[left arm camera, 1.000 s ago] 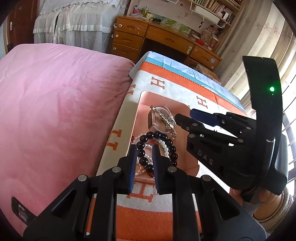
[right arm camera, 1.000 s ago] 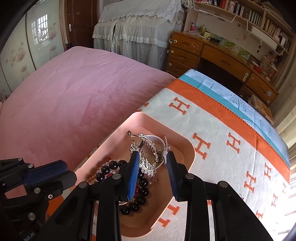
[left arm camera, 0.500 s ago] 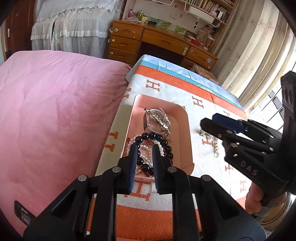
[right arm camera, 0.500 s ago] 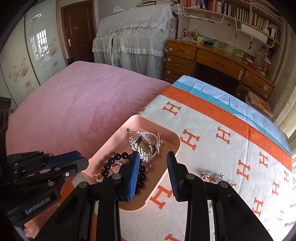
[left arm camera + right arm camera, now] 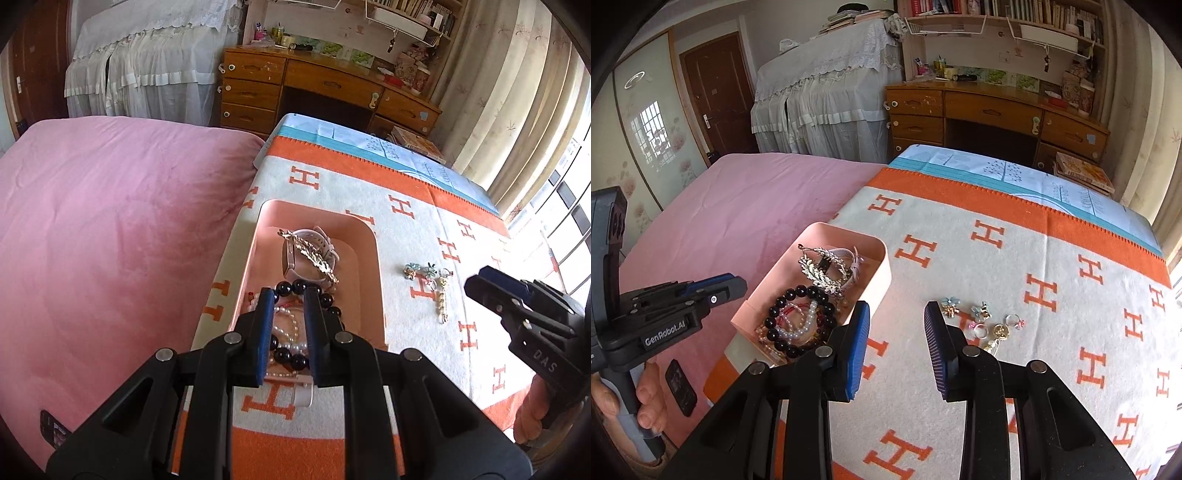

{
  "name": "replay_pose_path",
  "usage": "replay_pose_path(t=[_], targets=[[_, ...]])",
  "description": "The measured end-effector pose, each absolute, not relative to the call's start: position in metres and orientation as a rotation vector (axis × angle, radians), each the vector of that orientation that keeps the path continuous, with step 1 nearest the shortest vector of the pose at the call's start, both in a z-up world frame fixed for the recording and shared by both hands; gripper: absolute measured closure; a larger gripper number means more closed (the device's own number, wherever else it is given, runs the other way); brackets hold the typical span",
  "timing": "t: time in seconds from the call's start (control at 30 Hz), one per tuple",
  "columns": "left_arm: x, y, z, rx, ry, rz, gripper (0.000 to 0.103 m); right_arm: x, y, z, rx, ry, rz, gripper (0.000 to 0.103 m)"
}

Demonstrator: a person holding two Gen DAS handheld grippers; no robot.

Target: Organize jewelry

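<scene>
A pink tray [image 5: 369, 236] [image 5: 882, 258] sits on the orange-and-white blanket near the bed edge. It holds a black bead bracelet [image 5: 798, 295], pearl strands [image 5: 809, 321], a white watch [image 5: 317, 240] and a gold leaf piece [image 5: 820, 273]. Small earrings and rings [image 5: 982, 321] [image 5: 432, 280] lie loose on the blanket right of the tray. My left gripper [image 5: 288, 295] hovers above the tray's near end, jaws narrowly apart and empty. My right gripper [image 5: 895, 314] is open and empty above the blanket between tray and loose jewelry.
A pink bed [image 5: 110, 229] borders the blanket on the left. A wooden desk [image 5: 993, 107] and a covered piano [image 5: 827, 92] stand at the back. A dark phone [image 5: 681, 387] lies on the bed near the tray.
Both grippers have pulled back and up from the tray. The right gripper let the gold leaf piece rest in the tray, opened wider and swung right toward the loose jewelry.
</scene>
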State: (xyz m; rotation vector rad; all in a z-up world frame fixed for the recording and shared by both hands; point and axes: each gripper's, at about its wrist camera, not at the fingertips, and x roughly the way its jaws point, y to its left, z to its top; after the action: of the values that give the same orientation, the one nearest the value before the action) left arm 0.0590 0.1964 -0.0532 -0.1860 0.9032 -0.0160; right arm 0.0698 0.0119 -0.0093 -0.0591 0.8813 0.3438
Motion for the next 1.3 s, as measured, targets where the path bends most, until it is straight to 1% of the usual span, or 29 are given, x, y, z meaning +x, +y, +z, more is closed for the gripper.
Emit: replay_pose_path(t=[0.27, 0.47, 0.8, 1.3], targets=[[0.105, 0.169, -0.06, -0.118, 0.894, 0.017, 0.089, 0.062, -0.027, -0.011, 0.002, 0.888, 0.323, 0.072], [0.123, 0.167, -0.087, -0.122, 0.976, 0.048, 0.089, 0.063, -0.042, -0.016, 0.022, 0.91, 0.315, 0.072], [0.12, 0.173, -0.106, -0.114, 1.035, 0.082, 0.089, 0.07, -0.039, -0.023, 0.042, 0.929, 0.323, 0.072], [0.095, 0.151, -0.087, -0.099, 1.01, 0.034, 0.089, 0.063, -0.056, -0.033, 0.072, 0.951, 0.293, 0.072]])
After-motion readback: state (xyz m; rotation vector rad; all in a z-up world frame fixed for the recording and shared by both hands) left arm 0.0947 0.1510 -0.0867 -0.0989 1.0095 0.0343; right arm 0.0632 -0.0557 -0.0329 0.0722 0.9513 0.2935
